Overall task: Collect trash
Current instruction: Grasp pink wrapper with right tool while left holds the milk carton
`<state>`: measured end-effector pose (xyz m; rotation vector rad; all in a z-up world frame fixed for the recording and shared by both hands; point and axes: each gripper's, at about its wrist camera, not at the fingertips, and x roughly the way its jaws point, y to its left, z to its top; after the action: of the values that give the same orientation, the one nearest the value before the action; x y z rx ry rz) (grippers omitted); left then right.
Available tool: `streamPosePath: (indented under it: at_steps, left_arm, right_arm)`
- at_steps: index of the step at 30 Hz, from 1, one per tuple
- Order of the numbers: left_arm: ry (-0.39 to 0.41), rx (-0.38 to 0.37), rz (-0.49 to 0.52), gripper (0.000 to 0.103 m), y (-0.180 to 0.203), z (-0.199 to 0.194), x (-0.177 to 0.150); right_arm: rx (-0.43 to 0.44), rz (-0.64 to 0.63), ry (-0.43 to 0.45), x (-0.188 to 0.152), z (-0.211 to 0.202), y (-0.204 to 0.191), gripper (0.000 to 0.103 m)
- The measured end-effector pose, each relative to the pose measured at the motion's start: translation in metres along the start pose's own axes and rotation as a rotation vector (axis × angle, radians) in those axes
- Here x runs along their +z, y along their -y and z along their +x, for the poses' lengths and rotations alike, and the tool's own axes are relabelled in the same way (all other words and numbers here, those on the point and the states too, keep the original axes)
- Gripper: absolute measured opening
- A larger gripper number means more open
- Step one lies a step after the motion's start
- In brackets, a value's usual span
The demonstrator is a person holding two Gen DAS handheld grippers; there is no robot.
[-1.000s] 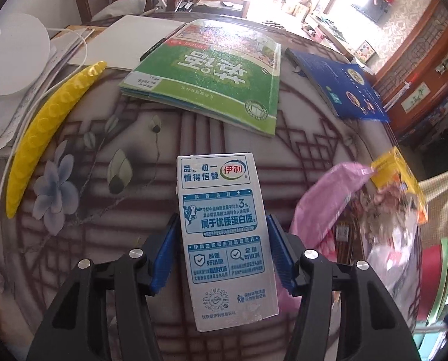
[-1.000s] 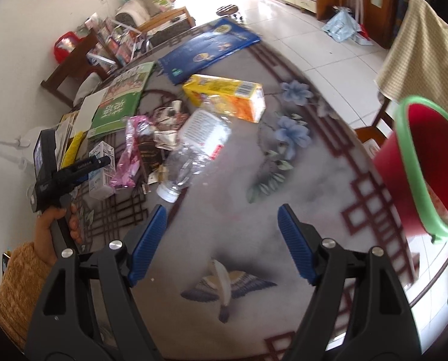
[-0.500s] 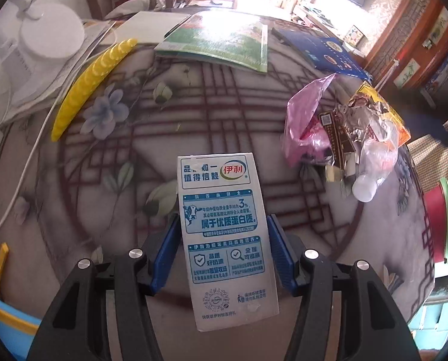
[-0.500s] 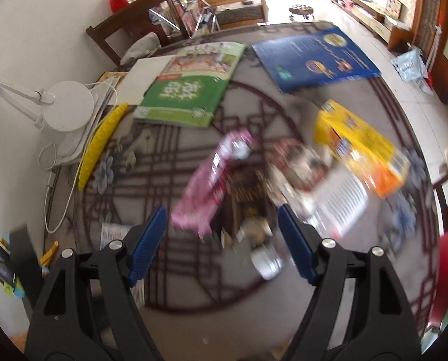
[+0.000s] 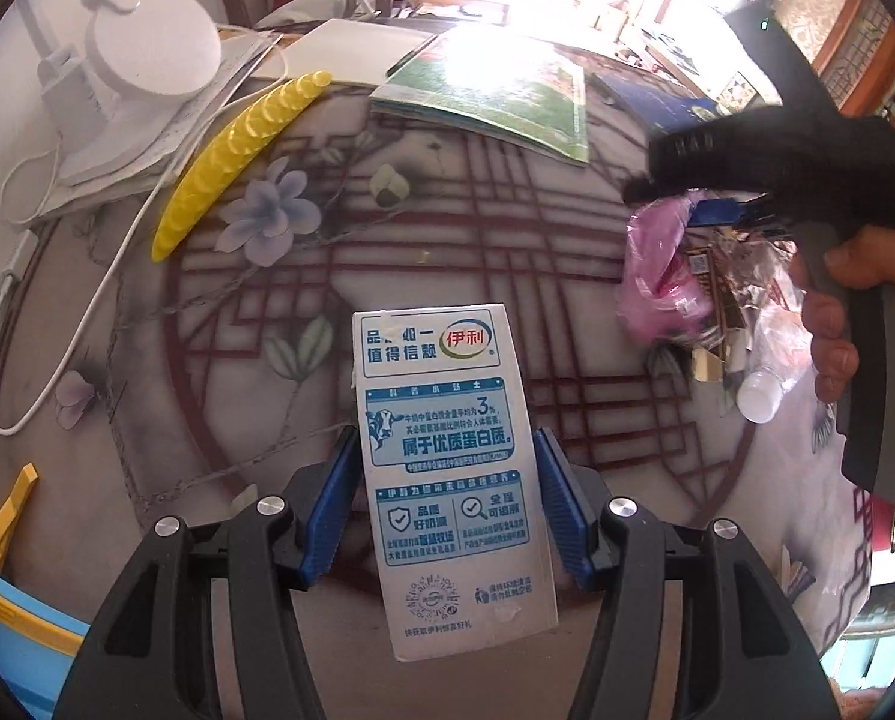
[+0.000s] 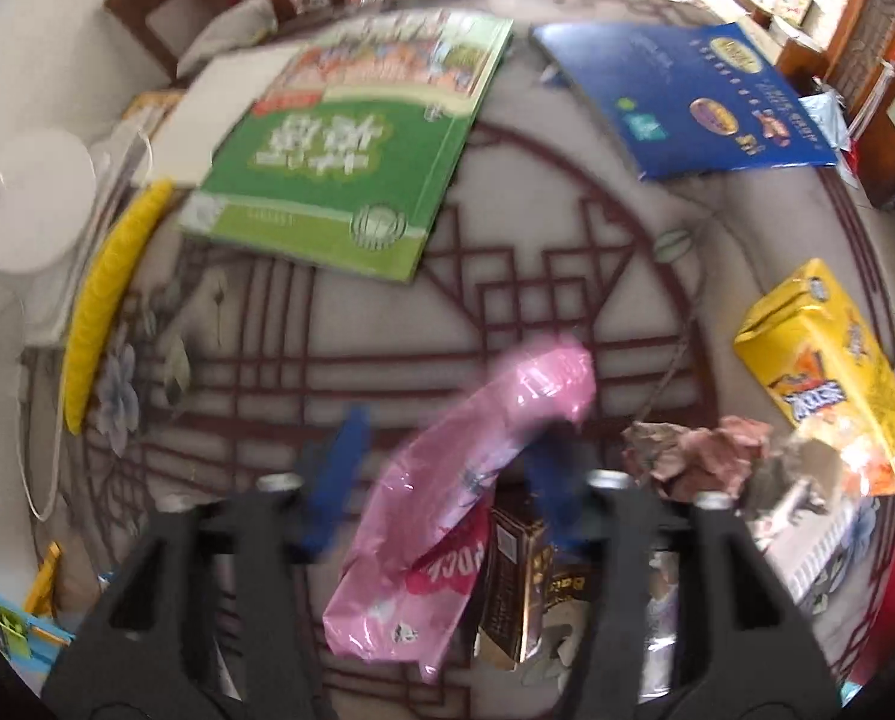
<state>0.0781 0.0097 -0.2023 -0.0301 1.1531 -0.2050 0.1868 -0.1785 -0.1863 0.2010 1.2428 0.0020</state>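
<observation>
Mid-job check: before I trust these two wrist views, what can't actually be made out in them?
- Right hand-held gripper: right wrist view, fingers motion-blurred while closing around the pink wrapper; pad contact unclear.
- Brown packet: half hidden by the wrapper.
- Clear bottle: left wrist view, body hidden behind a hand.
- Milk carton in the left hand-held gripper blocks the table behind.

My right tool (image 6: pixel 441 480) reads as a blur, its blue pads smeared while the jaws are closing around the pink wrapper (image 6: pixel 447 516). Beside that wrapper, the brown packet (image 6: pixel 510 588) is half covered, and the clear bottle (image 6: pixel 807 546) is cut off.
</observation>
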Motion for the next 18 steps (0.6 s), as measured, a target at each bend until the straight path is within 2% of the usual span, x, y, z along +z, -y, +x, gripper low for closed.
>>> streamPosePath:
  at_steps: [1, 2, 5, 10, 14, 18]
  left_arm:
    - [-0.003, 0.001, -0.005, 0.055, -0.002, 0.0, 0.001]
    - [-0.002, 0.002, -0.007, 0.055, -0.002, 0.0, 0.001]
    - [0.007, 0.004, -0.014, 0.055, -0.004, -0.001, 0.003]
    - [0.01, -0.005, -0.015, 0.055, -0.001, -0.004, 0.002]
    - [0.025, -0.018, -0.005, 0.055, 0.006, -0.01, 0.003]
    - [0.036, -0.036, -0.002, 0.055, 0.011, -0.018, 0.002]
  right_arm:
    - [0.008, -0.001, -0.009, -0.001, 0.002, 0.0, 0.017]
    - [0.026, 0.011, -0.014, -0.002, 0.002, 0.001, 0.012]
    - [0.108, 0.047, 0.0, -0.011, -0.011, 0.004, 0.011]
    - [0.197, -0.029, 0.044, -0.034, -0.05, -0.002, 0.011]
    - [0.25, -0.041, 0.06, -0.056, -0.074, 0.001, 0.011]
    - [0.262, -0.019, 0.082, -0.086, -0.096, 0.011, 0.011]
